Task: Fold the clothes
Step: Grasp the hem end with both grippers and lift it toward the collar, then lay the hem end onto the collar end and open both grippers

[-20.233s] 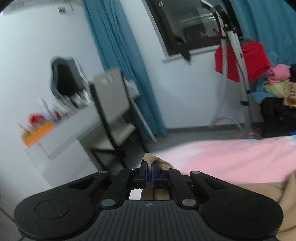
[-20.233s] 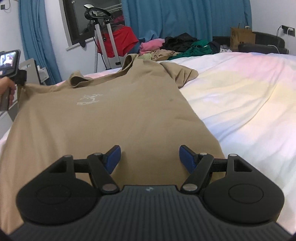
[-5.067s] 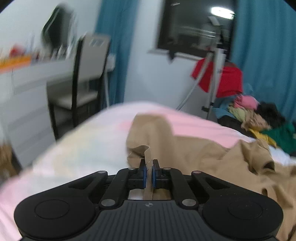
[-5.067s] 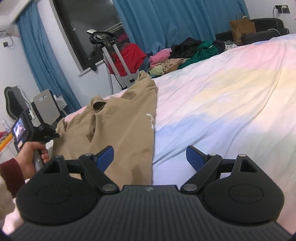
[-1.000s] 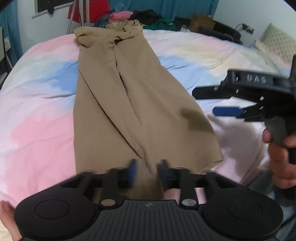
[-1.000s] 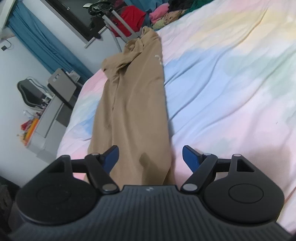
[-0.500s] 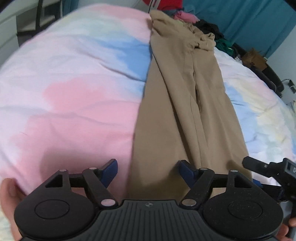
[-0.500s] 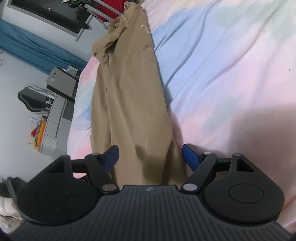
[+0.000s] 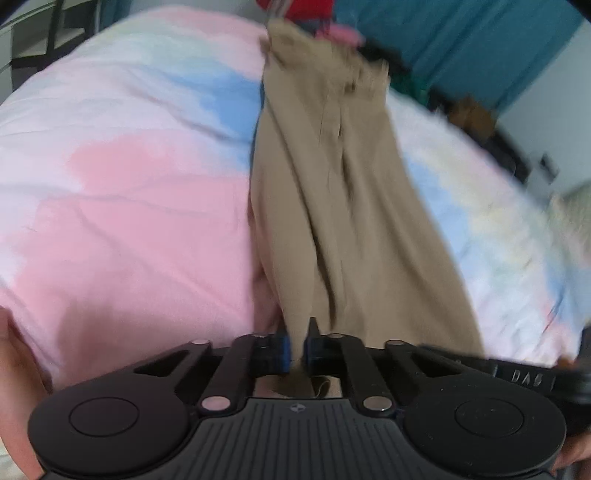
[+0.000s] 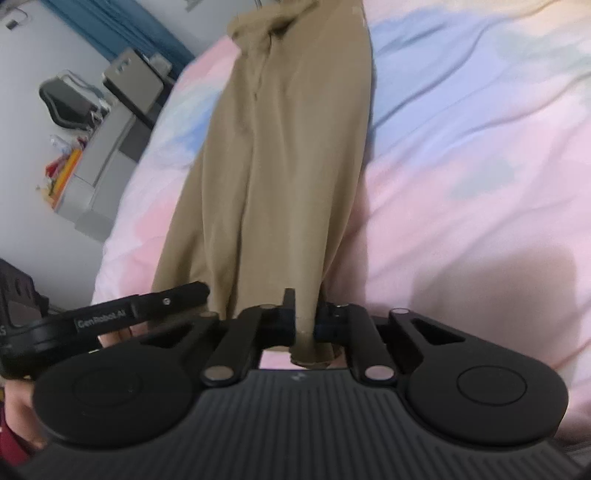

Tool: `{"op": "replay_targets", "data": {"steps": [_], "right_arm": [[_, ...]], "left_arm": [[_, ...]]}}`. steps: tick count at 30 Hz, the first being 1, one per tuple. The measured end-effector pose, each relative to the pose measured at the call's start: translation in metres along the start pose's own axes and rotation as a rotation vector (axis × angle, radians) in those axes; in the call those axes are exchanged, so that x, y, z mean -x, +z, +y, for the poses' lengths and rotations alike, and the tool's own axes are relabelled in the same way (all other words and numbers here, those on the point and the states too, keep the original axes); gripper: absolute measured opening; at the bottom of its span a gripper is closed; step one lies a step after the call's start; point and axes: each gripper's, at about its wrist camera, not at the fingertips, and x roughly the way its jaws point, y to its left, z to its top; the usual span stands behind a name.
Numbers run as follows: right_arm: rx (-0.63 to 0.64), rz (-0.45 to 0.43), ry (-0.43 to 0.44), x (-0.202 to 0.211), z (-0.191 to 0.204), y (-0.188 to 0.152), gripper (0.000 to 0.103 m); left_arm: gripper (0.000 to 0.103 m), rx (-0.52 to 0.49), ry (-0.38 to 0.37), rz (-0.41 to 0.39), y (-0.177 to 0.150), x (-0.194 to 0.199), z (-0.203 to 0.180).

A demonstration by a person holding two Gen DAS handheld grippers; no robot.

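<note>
The left gripper (image 9: pixel 297 350) is closed on the near hem of the tan garment (image 9: pixel 343 206), and a small piece of the cloth hangs down between its blue pads. The right gripper (image 10: pixel 306 321) is also closed on the same near edge, more to the right side of the cloth, with the hem bunched between its fingers. In the right wrist view the left gripper shows at the left side, just beside the right one, and a hand (image 10: pixel 18 410) holds it from below.

From the two grippers the garment stretches away as a long narrow strip, folded along its length, with a seam or fold line running down the middle. It lies on the bed cover (image 9: pixel 122 192), which has pink, blue and pale yellow patches. The far end of the garment is crumpled near the far edge of the bed.

Beyond the bed are a blue curtain (image 9: pixel 461 40) and something red (image 9: pixel 295 7). In the right wrist view a grey desk (image 10: pixel 99 155) and a chair (image 10: pixel 135 81) stand at the left.
</note>
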Motion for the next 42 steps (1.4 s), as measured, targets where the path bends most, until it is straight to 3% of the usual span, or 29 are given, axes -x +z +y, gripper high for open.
{"op": "replay_targets", "data": {"steps": [5,9,13,18,22,28,39,42], "right_arm": [[-0.034,-0.140,0.086,0.048,0.008,0.017,0.008],[-0.054,-0.246,0.152,0.087,0.016,0.028,0.009],[-0.009,-0.297,0.185,0.125,0.026,0.019,0.009],[0.047,-0.360,0.226,0.173,0.039,0.009,0.009],[0.060,-0.395,0.246,0.198,0.041,-0.003,0.009],[-0.016,-0.394,0.201,0.165,0.025,0.018,0.009],[-0.016,-0.404,0.079,0.068,0.015,0.103,0.009],[0.005,-0.404,0.036,0.039,0.008,0.119,0.009]], "left_arm": [[0.005,0.060,-0.159,-0.190,0.014,0.052,-0.005],[0.005,0.073,-0.229,-0.301,0.028,0.096,-0.021],[0.005,0.049,-0.289,-0.385,0.031,0.141,-0.038],[0.005,0.015,-0.292,-0.438,-0.002,0.185,-0.068],[0.005,0.012,-0.299,-0.422,-0.030,0.197,-0.071],[0.006,0.017,-0.234,-0.390,-0.010,0.165,-0.068],[0.006,0.053,-0.125,-0.347,0.103,0.044,-0.049],[0.007,0.009,-0.060,-0.334,0.125,0.003,-0.046]]}}
